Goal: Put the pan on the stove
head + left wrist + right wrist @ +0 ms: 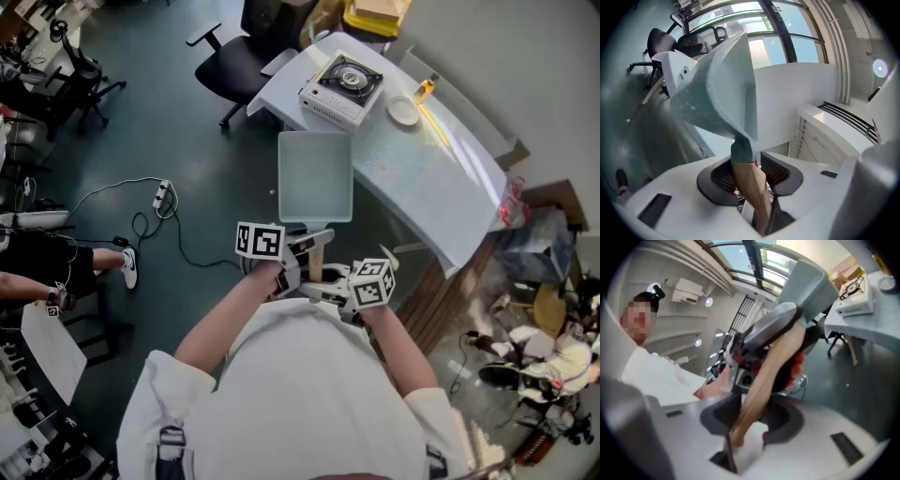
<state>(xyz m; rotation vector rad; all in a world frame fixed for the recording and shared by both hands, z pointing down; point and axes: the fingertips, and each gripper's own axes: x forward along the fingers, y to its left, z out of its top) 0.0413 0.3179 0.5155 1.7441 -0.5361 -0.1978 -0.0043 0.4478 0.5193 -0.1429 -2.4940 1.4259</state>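
Transport step in hand: square pale-green pan (316, 178) hung above floor, short of white table (422, 187). Left gripper (298, 253) and right gripper (326, 286) both clamped on wooden handle (316, 261). Next move likely called for carrying pan forward, then lowering it level onto silver portable gas stove (341, 86).

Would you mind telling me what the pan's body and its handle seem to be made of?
The pan body looks like metal under a matte, pale grey-green, faintly speckled coating; the metal itself is a guess from its thin, stiff walls. Its handle looks like light brown wood, with fine lengthwise grain streaks and a smooth, dull finish.
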